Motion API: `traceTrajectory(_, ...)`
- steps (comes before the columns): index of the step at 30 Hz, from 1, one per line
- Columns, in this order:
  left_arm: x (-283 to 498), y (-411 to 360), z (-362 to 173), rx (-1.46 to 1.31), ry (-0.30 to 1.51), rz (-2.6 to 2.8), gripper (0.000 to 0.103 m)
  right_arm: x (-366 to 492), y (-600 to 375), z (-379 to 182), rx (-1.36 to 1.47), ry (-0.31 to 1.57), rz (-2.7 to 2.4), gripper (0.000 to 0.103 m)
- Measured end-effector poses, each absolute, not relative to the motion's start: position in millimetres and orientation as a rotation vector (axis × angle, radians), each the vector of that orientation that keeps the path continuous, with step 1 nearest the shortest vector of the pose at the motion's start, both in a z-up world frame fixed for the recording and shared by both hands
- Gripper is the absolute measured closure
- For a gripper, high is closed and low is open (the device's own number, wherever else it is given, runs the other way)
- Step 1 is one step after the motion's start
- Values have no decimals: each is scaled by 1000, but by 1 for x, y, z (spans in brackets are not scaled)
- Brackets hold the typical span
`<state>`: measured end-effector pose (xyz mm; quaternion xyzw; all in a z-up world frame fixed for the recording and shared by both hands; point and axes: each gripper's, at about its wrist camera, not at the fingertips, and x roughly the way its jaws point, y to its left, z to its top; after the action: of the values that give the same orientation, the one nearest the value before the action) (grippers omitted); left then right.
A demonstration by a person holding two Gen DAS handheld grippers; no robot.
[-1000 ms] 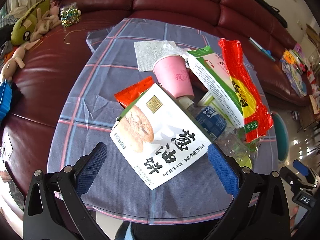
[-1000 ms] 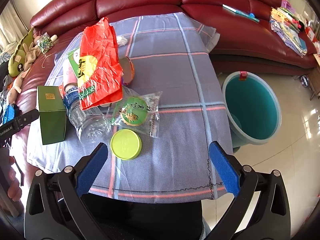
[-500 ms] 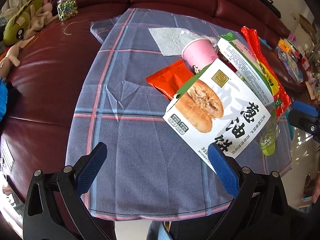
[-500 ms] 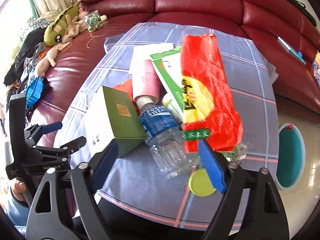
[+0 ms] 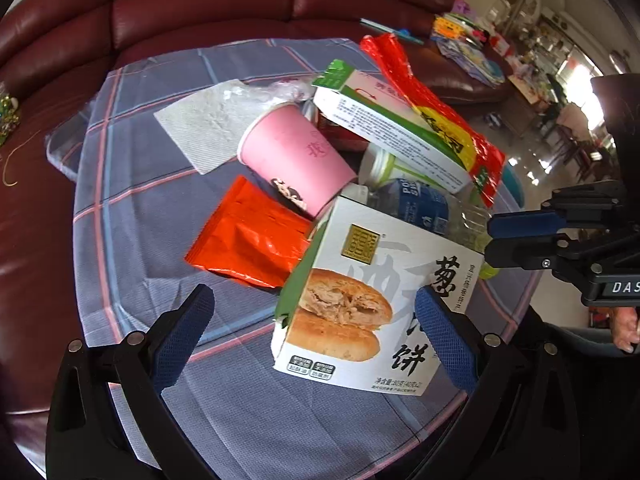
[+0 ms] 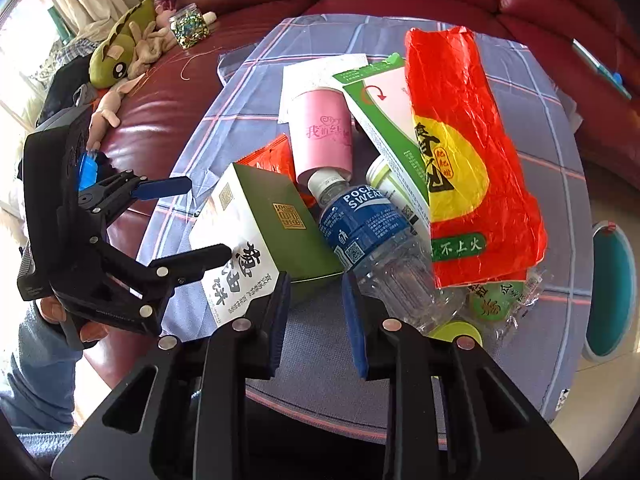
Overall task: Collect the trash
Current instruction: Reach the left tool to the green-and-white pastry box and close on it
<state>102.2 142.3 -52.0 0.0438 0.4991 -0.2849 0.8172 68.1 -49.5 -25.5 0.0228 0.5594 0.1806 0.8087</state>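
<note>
Little of the collecting is judged to be done: the trash is seen heaped on the cloth-covered table point(image 6: 532, 120), and nothing can be made out in the teal bin point(image 6: 612, 292), which stands on the floor off the table's right edge and is seen only in part. Toward the near edge lies the white-and-green pastry box point(image 5: 372, 304), tilted against the pile; behind it are the pink paper cup point(image 5: 296, 156) on its side, the orange foil packet point(image 5: 248, 240) flat on the cloth, and the clear water bottle point(image 6: 372, 248) with its cap pointing at the cup's base. A long green-and-white carton point(image 5: 384, 120) is propped over the bottle, and the red plastic bag point(image 6: 468, 152) is draped along it. A napkin point(image 5: 204, 120) is spread toward the far edge, and a small wrapped snack point(image 6: 500, 304) and a lime-green lid point(image 6: 456, 330) sit near the right edge. The left gripper point(image 5: 312, 324) is held spread wide, nothing grasped, with the pastry box lying between its fingers in view but not pinched. The right gripper point(image 6: 316, 316) is narrowed to a small gap, nothing between the pads, poised just before the bottle's base. Every item visible is thus left to be carried to the bin.
</note>
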Motion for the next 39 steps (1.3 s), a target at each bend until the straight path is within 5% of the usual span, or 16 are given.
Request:
traceTrajectory(10, 62, 121, -75, 135, 1108, -703, 9, 70, -47, -43, 81, 1245, 407, 78)
traceTrajectory(15, 47, 140, -69, 12, 1102, -706, 48, 71, -55, -50, 94, 1257, 370, 78)
traceTrajectory(18, 44, 149, -68, -75, 1106, -720, 61, 71, -58, -54, 102, 1265, 365, 78)
traceTrajectory(23, 42, 140, -78, -148, 1160, -773, 60, 64, -42, -63, 106, 1306, 442, 76)
traceTrajectory(28, 49, 142, -90, -204, 1183, -697, 28, 63, -39, -67, 131, 1325, 460, 72)
traceTrajectory(32, 43, 135, -86, -199, 1172, -727, 32, 62, -39, -67, 143, 1327, 474, 72)
traceTrajectory(37, 32, 115, -74, -129, 1131, -747, 55, 62, -42, -67, 165, 1336, 481, 70)
traceTrajectory(39, 34, 121, -66, -203, 1126, -769, 76, 63, -48, -63, 188, 1328, 486, 70)
